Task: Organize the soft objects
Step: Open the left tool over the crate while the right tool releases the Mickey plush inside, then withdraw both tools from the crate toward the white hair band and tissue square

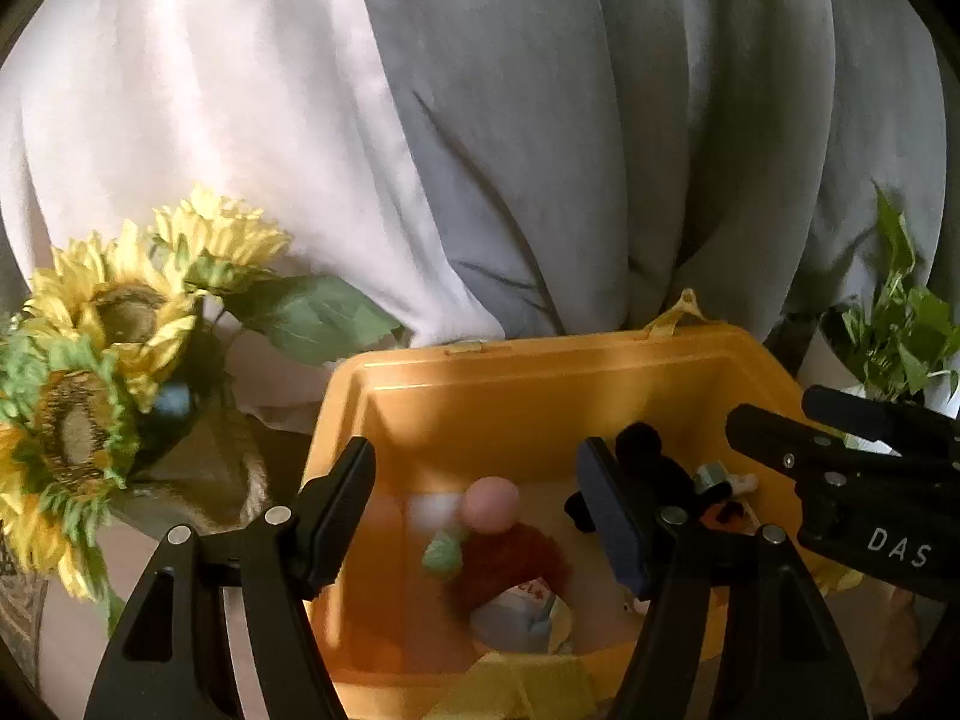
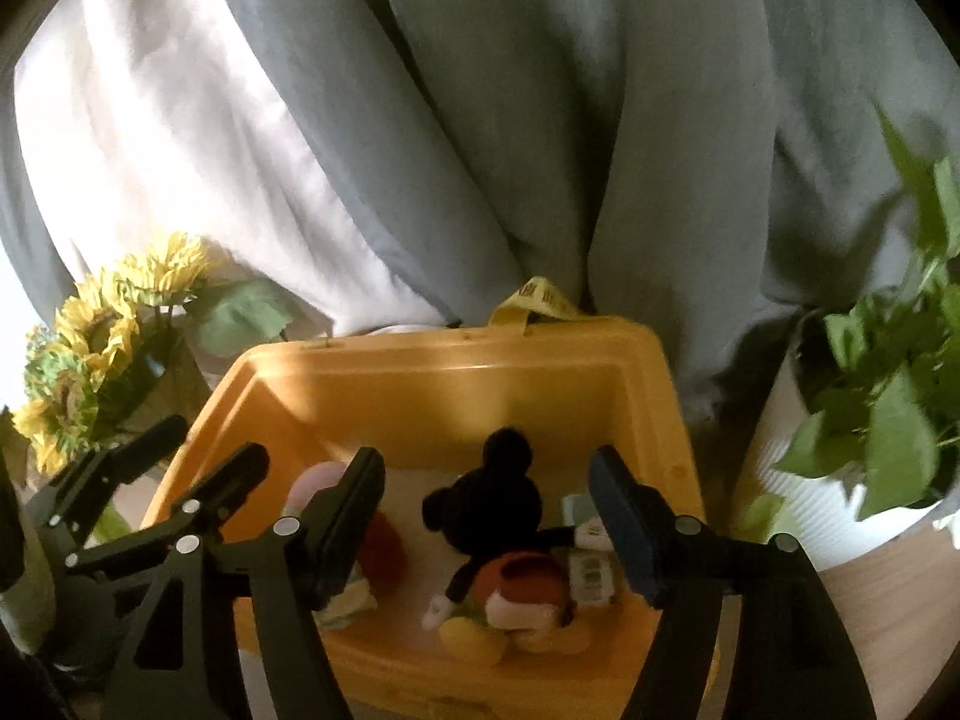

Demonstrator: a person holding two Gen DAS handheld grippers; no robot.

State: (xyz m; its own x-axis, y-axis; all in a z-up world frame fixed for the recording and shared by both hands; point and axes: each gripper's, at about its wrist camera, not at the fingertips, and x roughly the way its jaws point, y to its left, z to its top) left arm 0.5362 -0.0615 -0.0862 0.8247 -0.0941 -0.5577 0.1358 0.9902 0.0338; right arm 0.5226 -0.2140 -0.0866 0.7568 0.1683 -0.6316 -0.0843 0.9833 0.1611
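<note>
Holding two plush toys [image 2: 498, 534]: one bin [image 2: 432, 384].

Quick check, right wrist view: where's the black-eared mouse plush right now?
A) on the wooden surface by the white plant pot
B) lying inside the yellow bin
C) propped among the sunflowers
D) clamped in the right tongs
B: the mouse plush lies on the floor of the yellow bin, below the open right tongs, whose pads stand clear of it on both sides.

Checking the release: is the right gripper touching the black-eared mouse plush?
Apart. The right wrist view shows the right gripper open, clear gaps either side of the mouse plush.
</note>
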